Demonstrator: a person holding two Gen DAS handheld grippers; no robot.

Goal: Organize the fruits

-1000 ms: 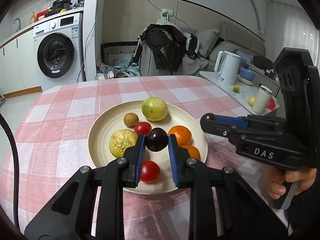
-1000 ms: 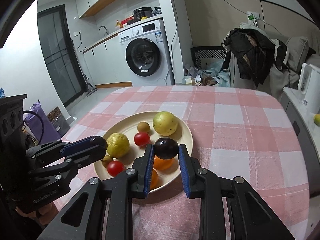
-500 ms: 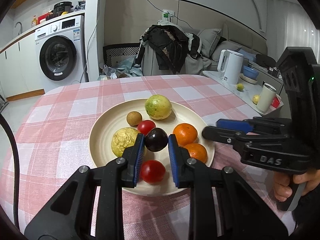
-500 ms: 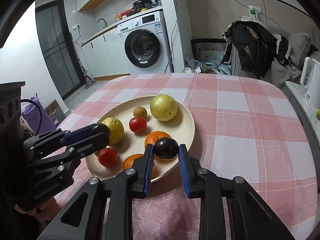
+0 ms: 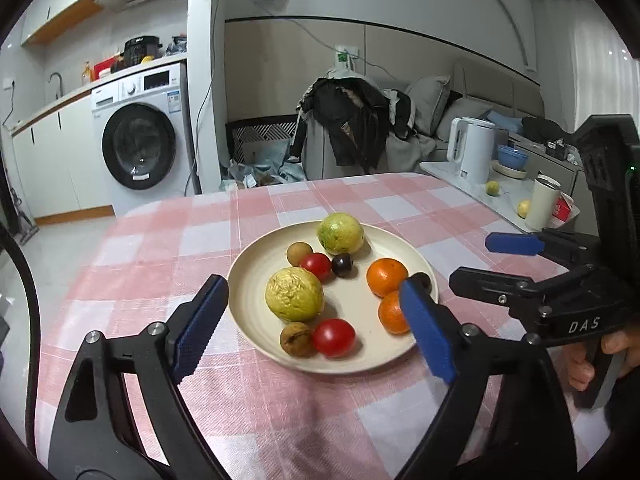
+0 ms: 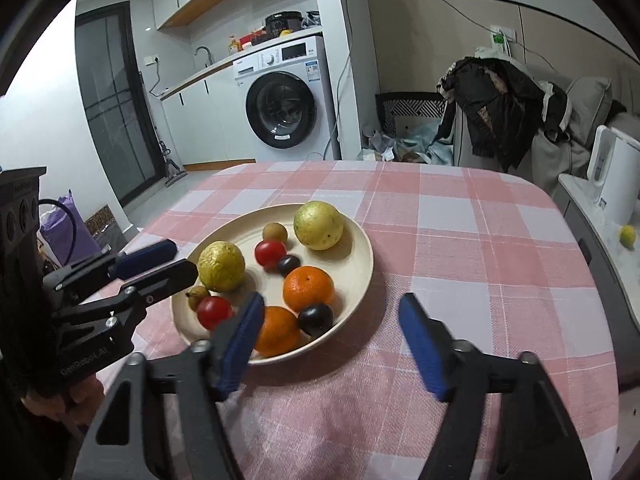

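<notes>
A cream plate (image 5: 256, 264) on the pink checked tablecloth holds several fruits: a green guava (image 5: 341, 233), a wrinkled yellow fruit (image 5: 294, 295), two oranges (image 5: 387, 277), two tomatoes (image 5: 333, 337), small brown fruits and two dark plums. One plum (image 5: 342, 265) lies mid-plate. The other plum (image 6: 316, 319) rests by the near right rim (image 6: 360, 236). My left gripper (image 5: 312, 282) hovers at the plate's near edge, its jaws opening with nothing gripped. My right gripper (image 6: 331, 300) hangs over the right rim, its jaws also opening and empty.
A side counter at the right carries a white kettle (image 5: 468, 148), a cup (image 5: 542, 204) and small yellow fruits. Beyond the table stand a clothes-draped chair (image 5: 356, 128) and a washing machine (image 5: 140, 148). A person's hand (image 5: 592, 364) grips the right tool.
Each gripper was shut on a dark plum; both have opened wide and the plums now lie on the plate. The left gripper has drawn back from the plate.
</notes>
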